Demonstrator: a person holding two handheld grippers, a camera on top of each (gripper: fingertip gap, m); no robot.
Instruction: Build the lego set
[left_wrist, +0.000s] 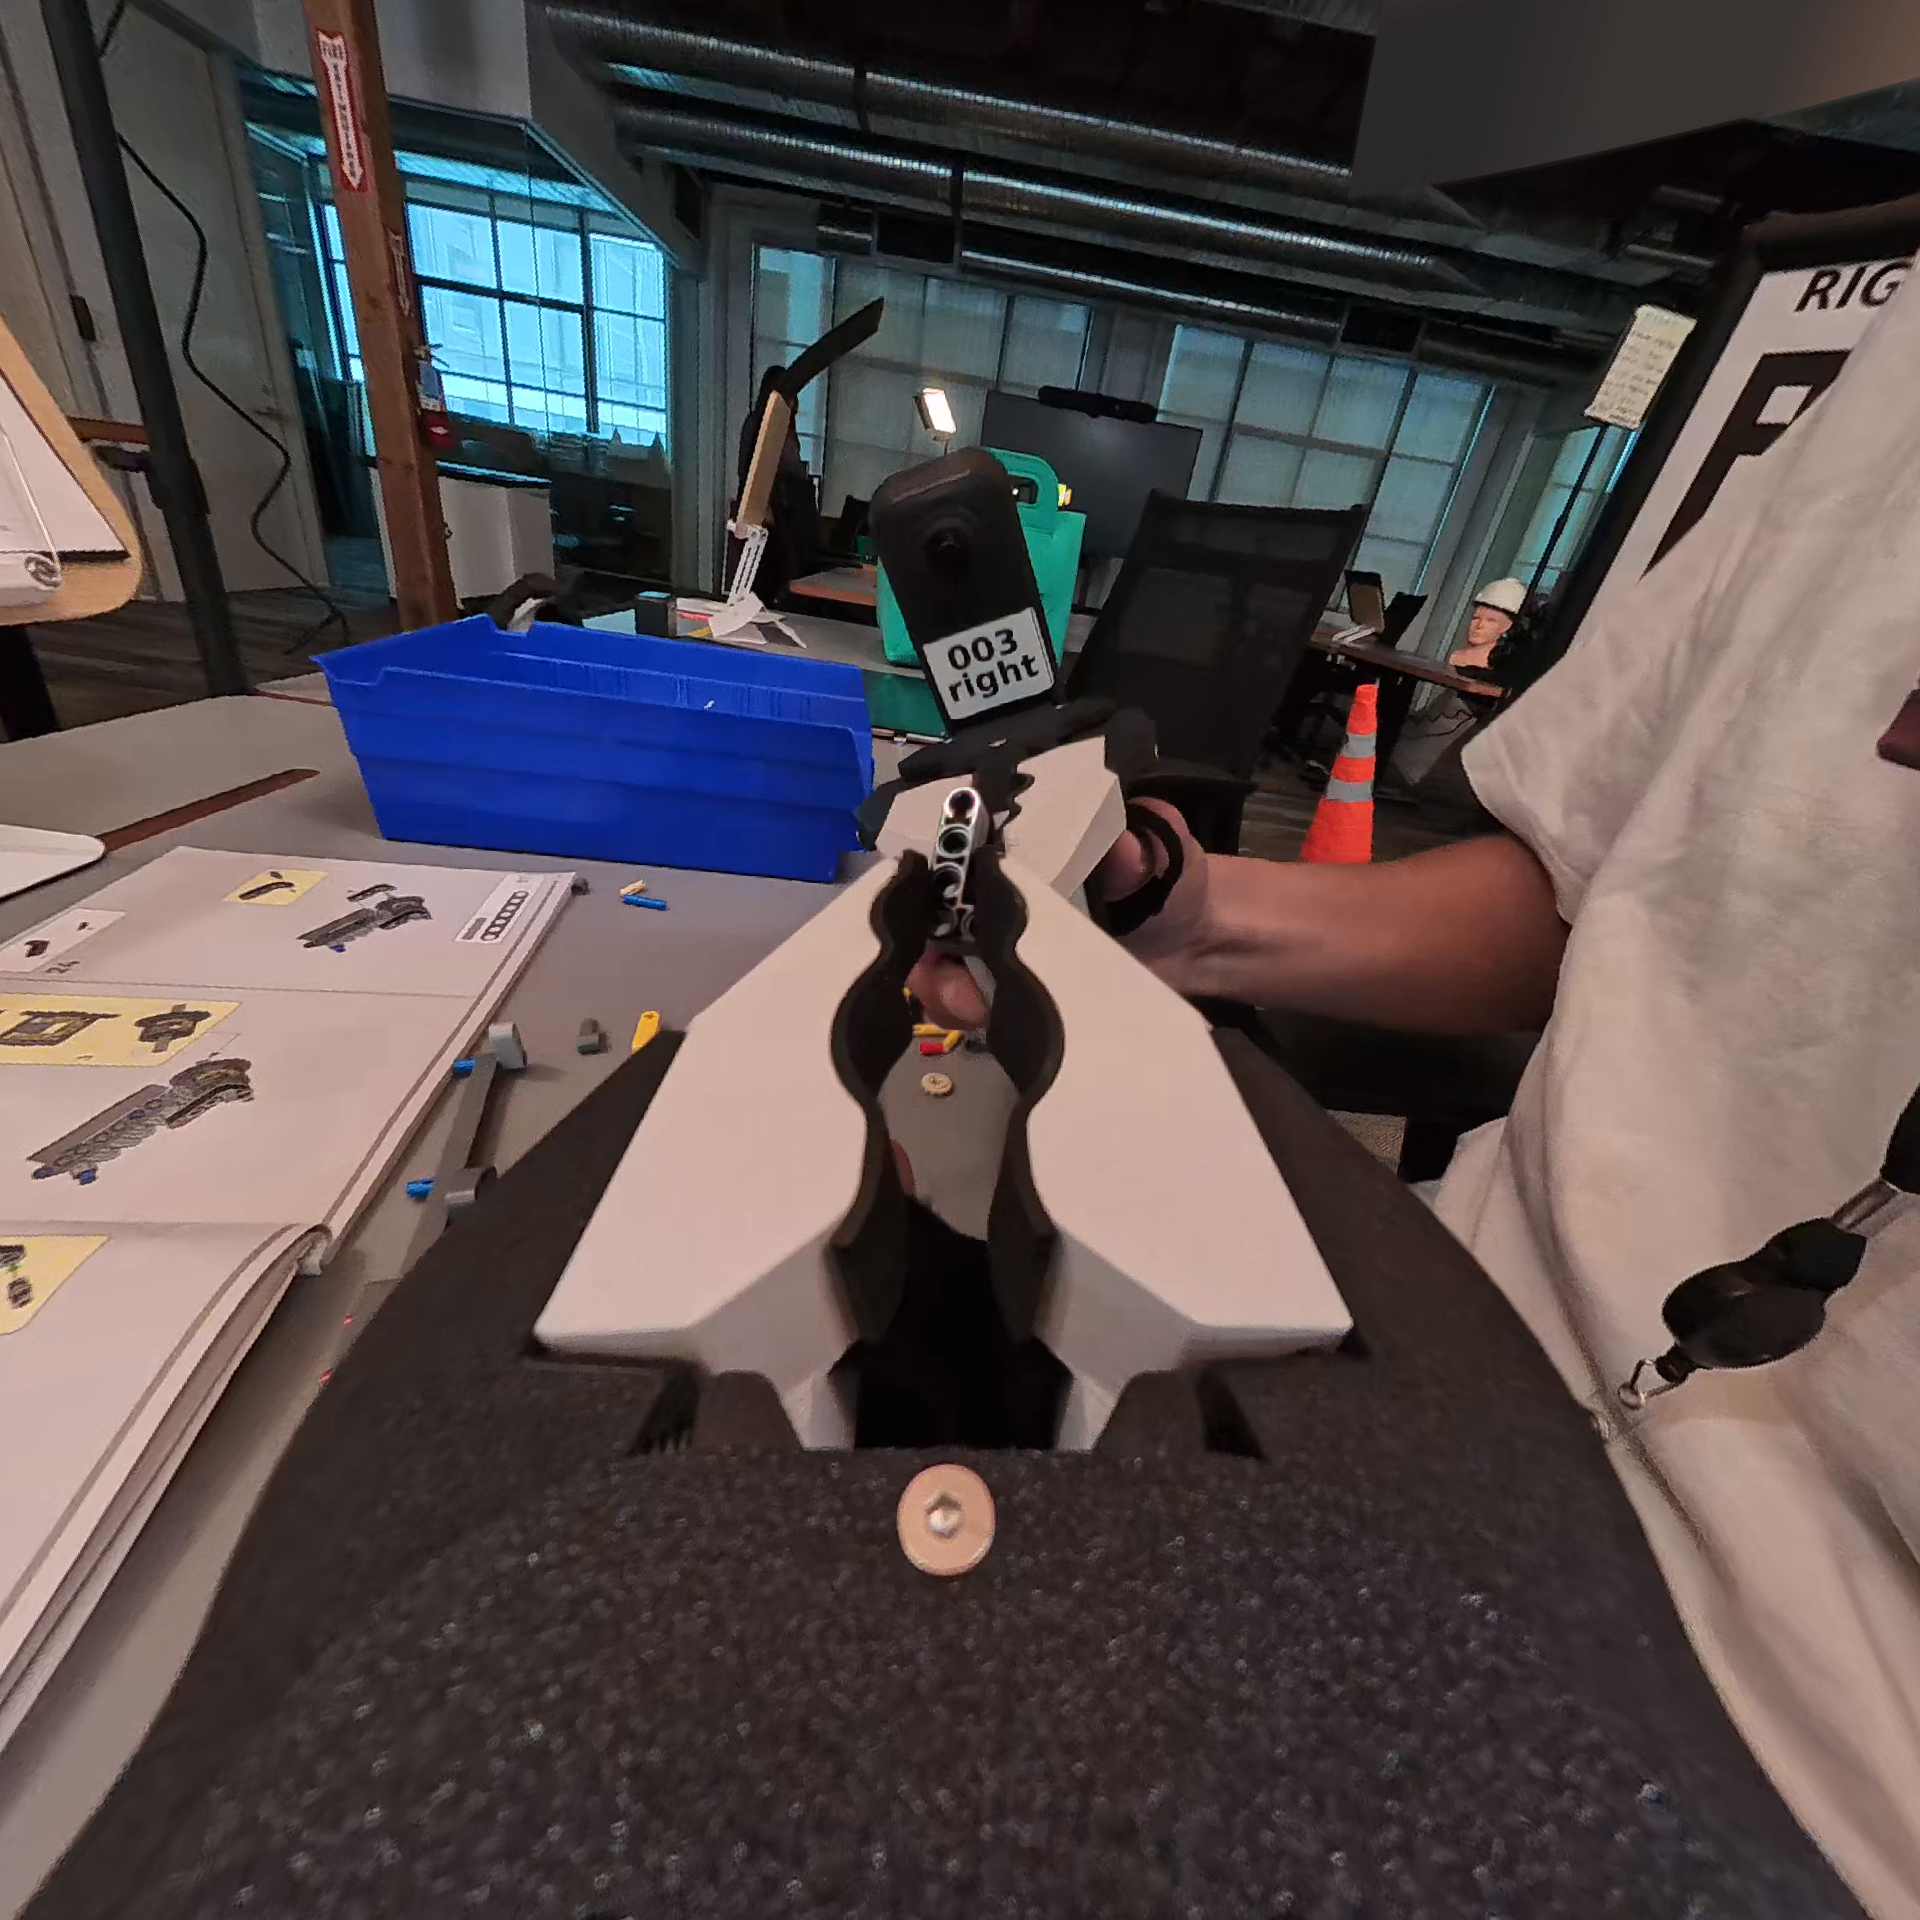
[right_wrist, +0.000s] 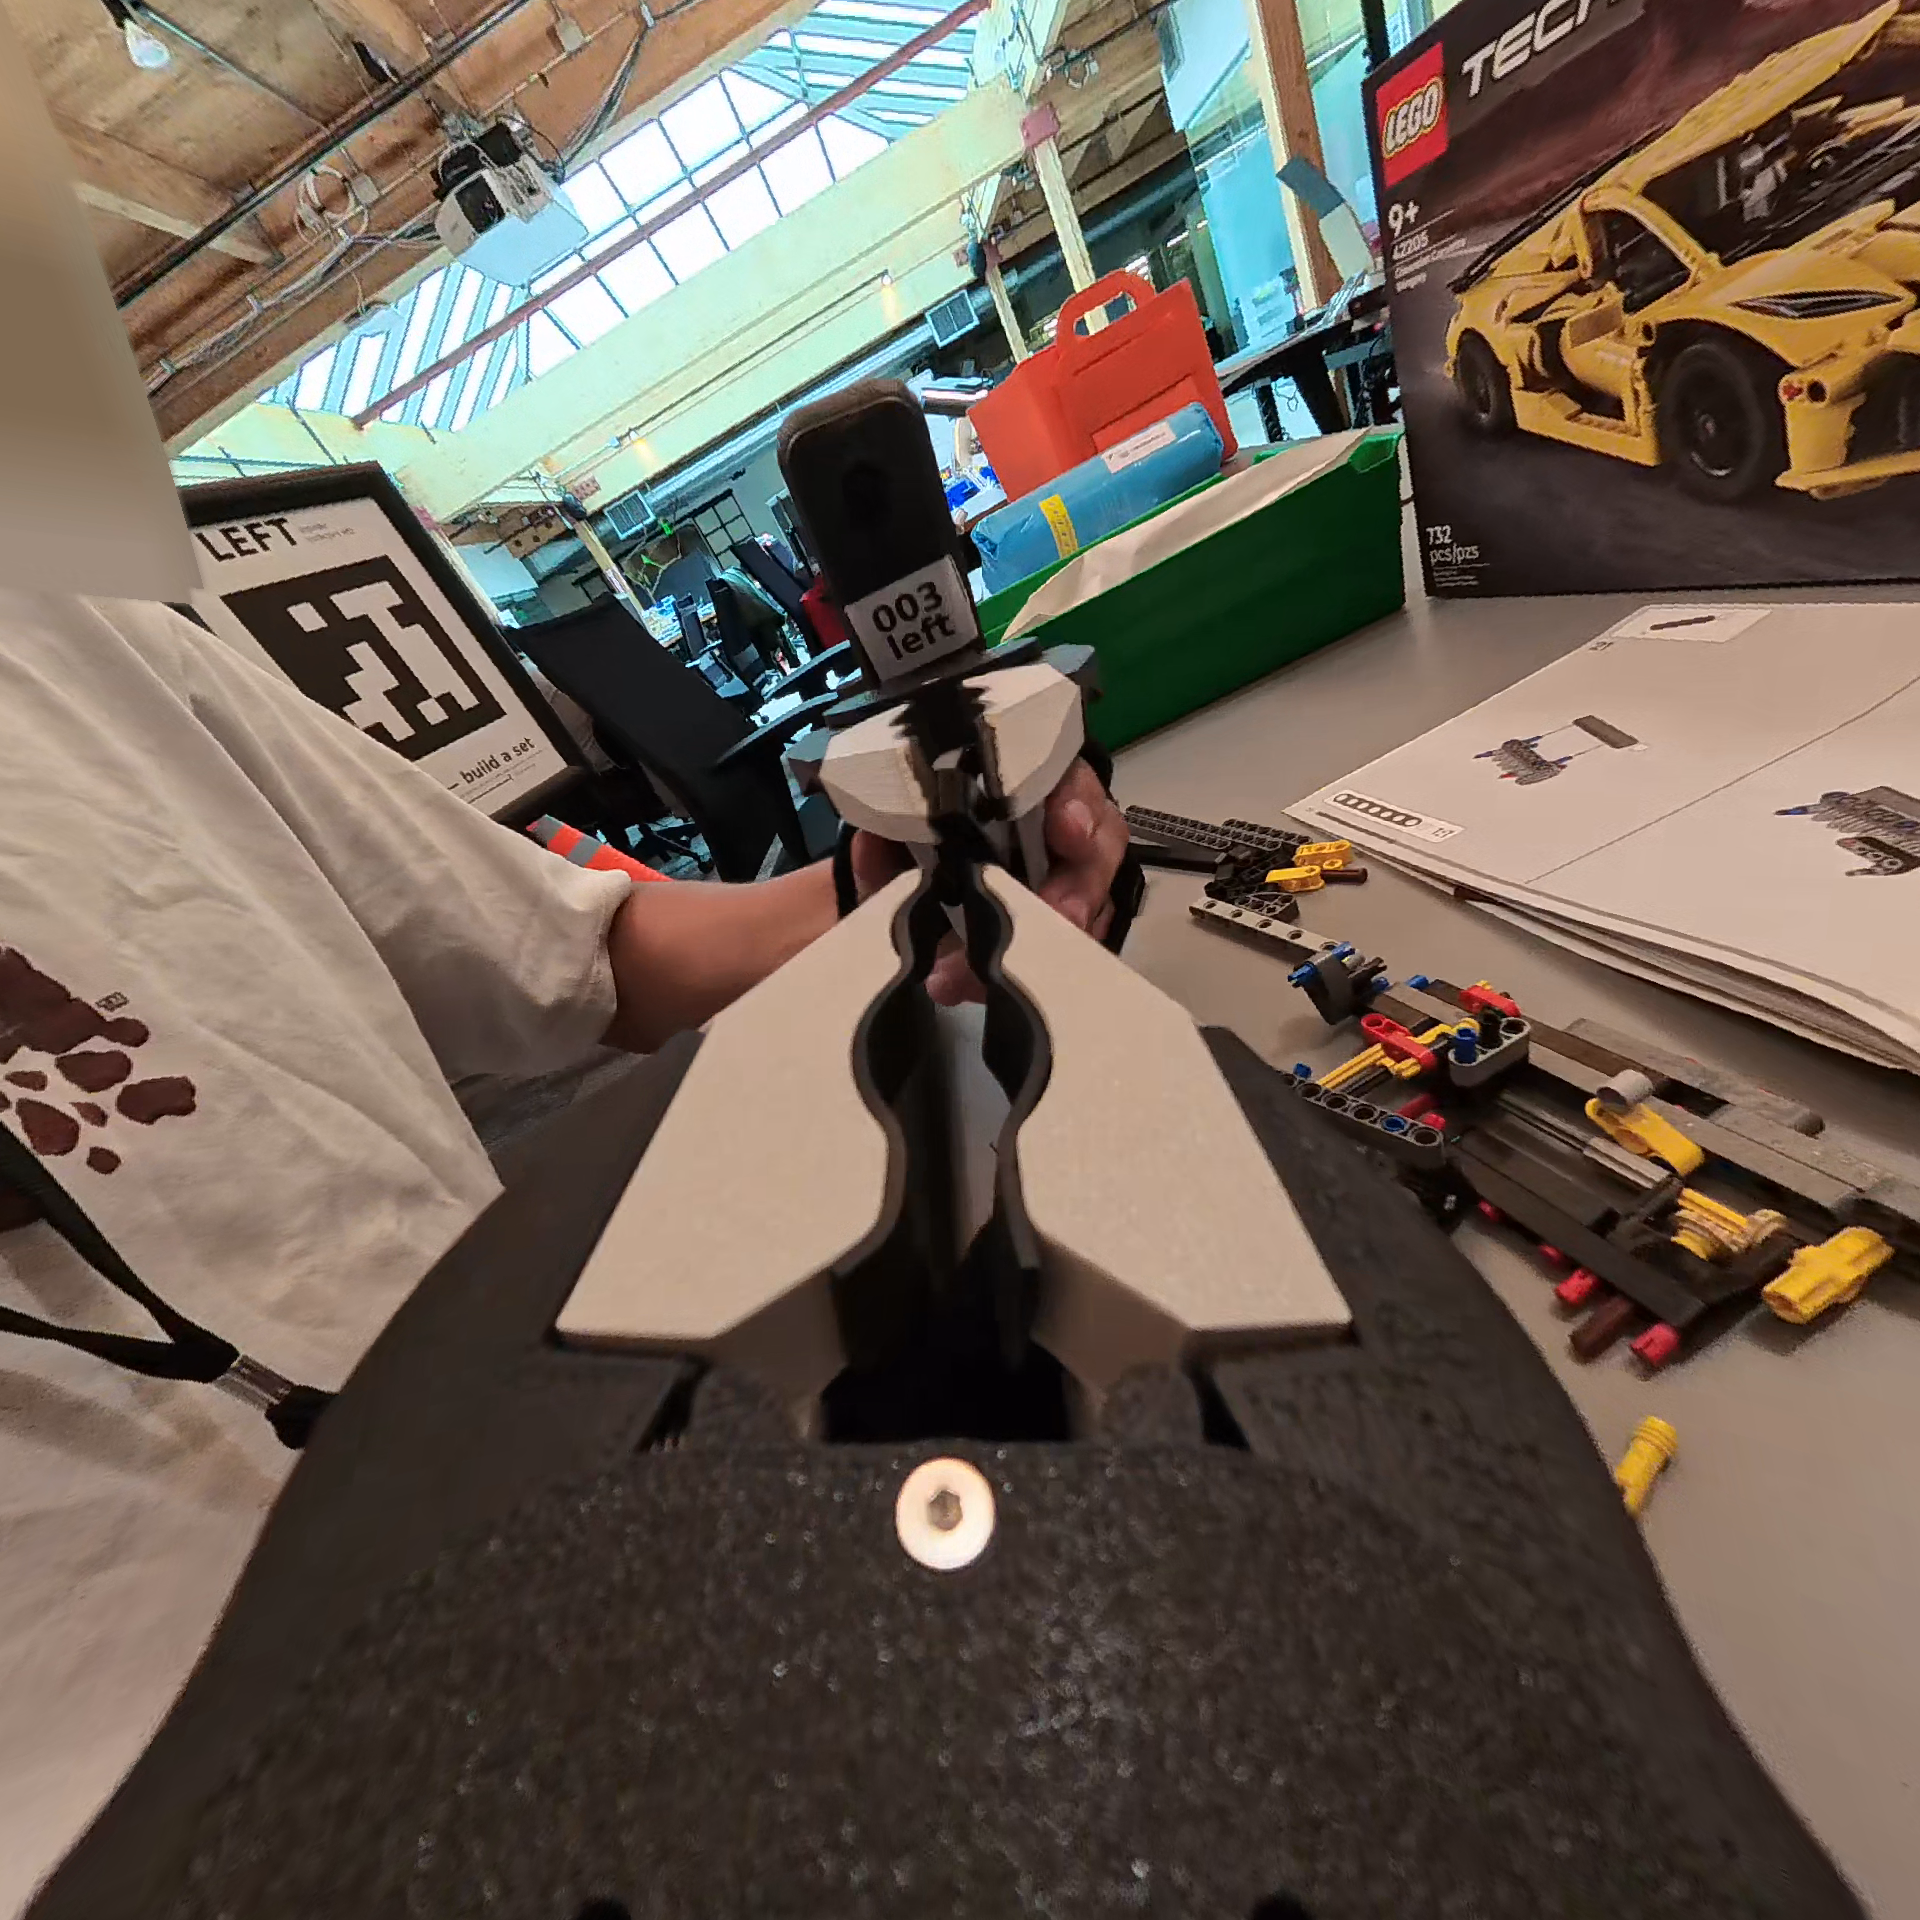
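Observation:
Both grippers are held up above the grey table, facing each other tip to tip. My left gripper (left_wrist: 958, 878) is shut on a short dark Technic beam (left_wrist: 956, 847) with round holes, which stands roughly upright between its black pads. My right gripper (right_wrist: 951, 899) meets it from the other side; its jaws are nearly together, with the lower dark end of the same beam (right_wrist: 945, 800) between the tips. The right gripper also shows in the left wrist view (left_wrist: 992, 800), and the left gripper in the right wrist view (right_wrist: 948, 774). A partly built chassis (right_wrist: 1558, 1132) lies on the table to the right.
An open instruction booklet (left_wrist: 260, 1039) lies left, with loose small pieces (left_wrist: 644, 1029) beside it and a blue bin (left_wrist: 603, 738) behind. The right wrist view shows the set's box (right_wrist: 1662, 312), a green bin (right_wrist: 1195, 623) and a loose yellow piece (right_wrist: 1647, 1460). A person's white shirt (left_wrist: 1714, 935) is close by. Both grippers' tips are close together, under 4 cm apart.

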